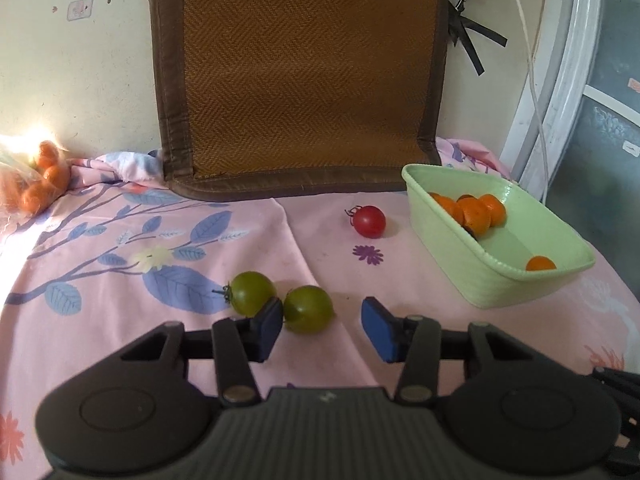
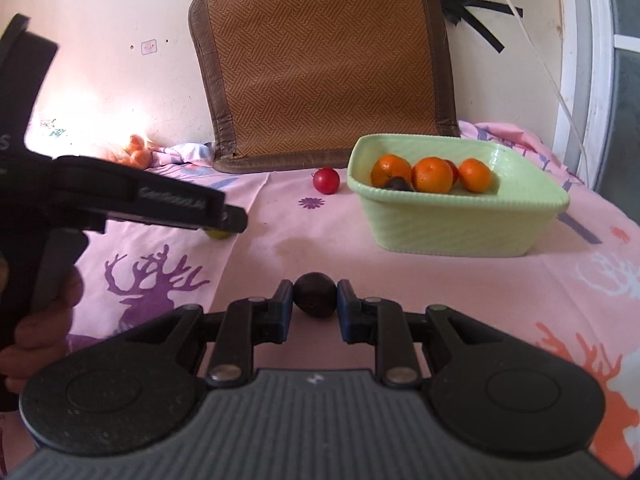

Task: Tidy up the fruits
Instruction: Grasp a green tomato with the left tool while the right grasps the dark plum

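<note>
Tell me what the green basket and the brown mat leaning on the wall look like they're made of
The green basket looks like molded plastic: uniform pale green, a smooth faintly glossy inside, and an outer wall pressed with a rope-like weave pattern. The brown mat seems to be woven rattan or bamboo strips, judging by its matte herringbone texture, with a darker stitched fabric border. The exact fibre cannot be told.

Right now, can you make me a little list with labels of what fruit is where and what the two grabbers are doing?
left gripper: open, low over the cloth, right-hand green tomato between its pads
other green tomato: just left of the left pad
right gripper: shut on a dark fruit
red tomato: on the cloth, left of the basket
green basket: holds oranges and something dark
pink cloth: covers the table
</note>
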A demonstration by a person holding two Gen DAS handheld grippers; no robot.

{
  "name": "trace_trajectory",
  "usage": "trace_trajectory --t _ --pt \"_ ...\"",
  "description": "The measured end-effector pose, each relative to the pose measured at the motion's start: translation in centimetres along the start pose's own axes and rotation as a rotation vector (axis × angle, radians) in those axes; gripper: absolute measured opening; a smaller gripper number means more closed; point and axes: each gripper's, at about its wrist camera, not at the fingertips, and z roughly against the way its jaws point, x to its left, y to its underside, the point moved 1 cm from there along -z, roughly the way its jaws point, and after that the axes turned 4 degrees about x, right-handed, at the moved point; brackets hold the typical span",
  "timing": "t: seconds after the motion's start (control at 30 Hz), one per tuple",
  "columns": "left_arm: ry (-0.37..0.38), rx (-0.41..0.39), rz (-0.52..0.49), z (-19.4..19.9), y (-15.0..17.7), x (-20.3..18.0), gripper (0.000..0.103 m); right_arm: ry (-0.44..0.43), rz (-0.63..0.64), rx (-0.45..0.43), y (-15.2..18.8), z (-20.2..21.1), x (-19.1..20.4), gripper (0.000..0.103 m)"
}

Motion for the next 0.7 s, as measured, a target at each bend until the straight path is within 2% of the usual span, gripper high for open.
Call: trace_trajectory --t 0.2,0.27,0.3,0.4,0.5,0.6,0.7 --pt "-0.049 0.008 -0.02 -0.6 0.2 -0.3 0.039 -0.009 -0.012 -0.008 0.1 0.2 -0.2 0.026" --pt "-0.067 0.004 -0.04 -0.8 0.2 -0.6 0.029 -0.005 -0.007 -0.013 0.1 0.3 -0.1 0.026" --pt "-0.067 0.005 -0.042 -0.8 0.2 -0.7 0.028 -0.001 -0.007 -0.015 0.2 0.3 -0.1 0.026" --pt "-0.003 0.013 -0.035 0.7 0.6 -1.0 0.028 0.013 -0.019 -0.027 0.2 0.6 -0.3 0.026" --pt "0.021 -0.011 -0.087 3.4 2.1 -1.8 0.028 0.027 -0.025 -0.041 0.7 1.6 -0.4 0.026" --pt "0.066 -0.005 -0.104 5.8 4.0 -2.3 0.028 0.019 -0.044 -0.036 1.7 2.9 -0.7 0.026" --pt "0.075 -0.001 -0.142 7.4 6.1 -3.1 0.029 0.039 -0.041 -0.041 2.5 4.4 -0.5 0.026"
